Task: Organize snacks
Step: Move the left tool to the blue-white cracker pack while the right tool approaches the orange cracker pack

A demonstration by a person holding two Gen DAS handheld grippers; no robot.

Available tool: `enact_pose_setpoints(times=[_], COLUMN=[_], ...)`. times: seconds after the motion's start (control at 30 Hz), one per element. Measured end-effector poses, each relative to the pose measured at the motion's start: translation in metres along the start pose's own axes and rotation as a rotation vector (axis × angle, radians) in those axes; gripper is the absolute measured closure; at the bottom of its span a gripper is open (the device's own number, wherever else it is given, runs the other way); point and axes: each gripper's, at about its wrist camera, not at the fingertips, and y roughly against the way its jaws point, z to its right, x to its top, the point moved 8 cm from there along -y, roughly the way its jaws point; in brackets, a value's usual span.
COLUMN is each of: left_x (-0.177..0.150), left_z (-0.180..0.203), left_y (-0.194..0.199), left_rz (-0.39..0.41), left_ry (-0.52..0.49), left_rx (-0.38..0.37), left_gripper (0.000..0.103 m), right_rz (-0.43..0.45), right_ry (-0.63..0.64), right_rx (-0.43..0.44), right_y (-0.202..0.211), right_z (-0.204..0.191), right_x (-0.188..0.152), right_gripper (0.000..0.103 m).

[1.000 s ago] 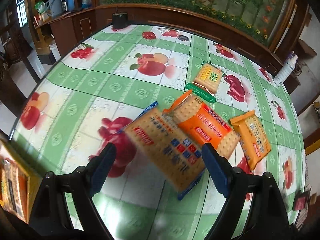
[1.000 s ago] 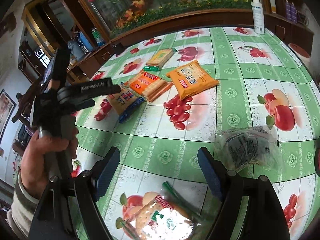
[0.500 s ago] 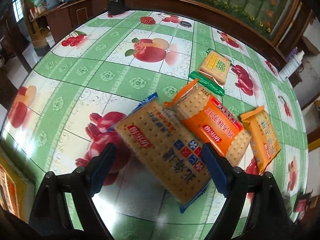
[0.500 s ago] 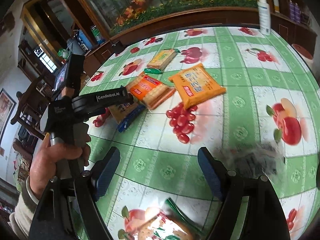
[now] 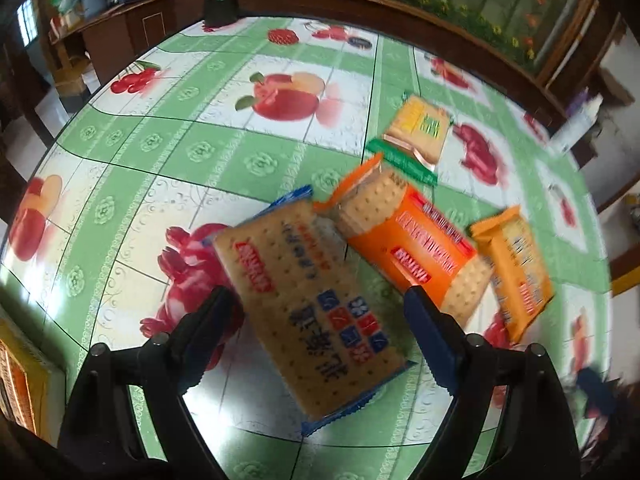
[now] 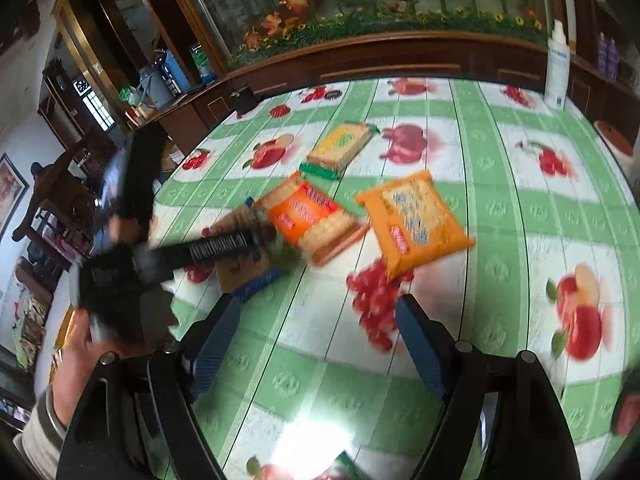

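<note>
The left gripper (image 5: 316,312) hung over the blue-edged cracker pack (image 5: 316,304), its jaws wide apart, one on either side of the pack and neither pressing on it. That pack lay flat on the green fruit-print tablecloth (image 5: 168,148), and the other snacks are placed from it. The orange cracker pack (image 5: 412,240) lay just beside it on the far right, their corners touching or nearly so. Beyond the orange one, farther right, lay the yellow-orange pack (image 5: 516,268). The green-trimmed pack (image 5: 420,132) sat farther back from the blue-edged pack, past the orange one.

The right gripper (image 6: 316,340) stood with its jaws wide and nothing between them but bare tablecloth (image 6: 520,208). From that camera the blue-edged pack (image 6: 244,272) was to the far left, partly hidden by the other gripper's dark body (image 6: 216,246), which a hand (image 6: 84,348) held from below. A white bottle (image 6: 558,66) stood well apart from the blue-edged pack, at the table's far right edge.
</note>
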Motion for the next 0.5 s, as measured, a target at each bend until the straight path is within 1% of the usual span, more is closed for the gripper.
enact_pose_setpoints(times=[0.03,0.07,0.13,0.2,0.27,0.3,0.43,0.5], left_x=[-0.003,-0.005,-0.009,-0.011,-0.014,-0.016,-0.017,-0.016], left_z=[-0.002,-0.004,-0.013,-0.024,-0.034,-0.039,-0.054,-0.06], left_y=[-0.003,-0.004,-0.002,0.001,0.004,0.007,0.013,0.014], left_rz=[-0.008,-0.012,-0.004,-0.002,-0.003,-0.002,0.007,0.01], left_ry=[-0.012,-0.017,-0.027,-0.012,0.012,0.029,0.079,0.106], left_rx=[0.023,0.029,0.063,0.061,0.057,0.046,0.038,0.036], left_gripper=[0.015,0.015,0.015,0.015,0.015,0.015,0.015,0.015], right_rz=[0.003,0.002,0.0,0.0,-0.019,-0.034,-0.063,-0.081], right_ry=[0.014,0.024,0.045,0.058,0.079,0.107,0.212,0.241], right_rx=[0.006,0.007,-0.013,0.004,0.045,0.046,-0.012,-0.009], right_y=[-0.002,-0.004,-0.009,-0.016,-0.031,-0.042,-0.075,-0.089], right_z=[-0.001,-0.002,-0.001,-0.004,-0.012,-0.017,-0.028,-0.031], right_x=[0.005,0.009,0.018,0.027,0.035,0.038,0.049,0.053], right_gripper=[0.023,0.023,0.023,0.023,0.023,0.023,0.023,0.023])
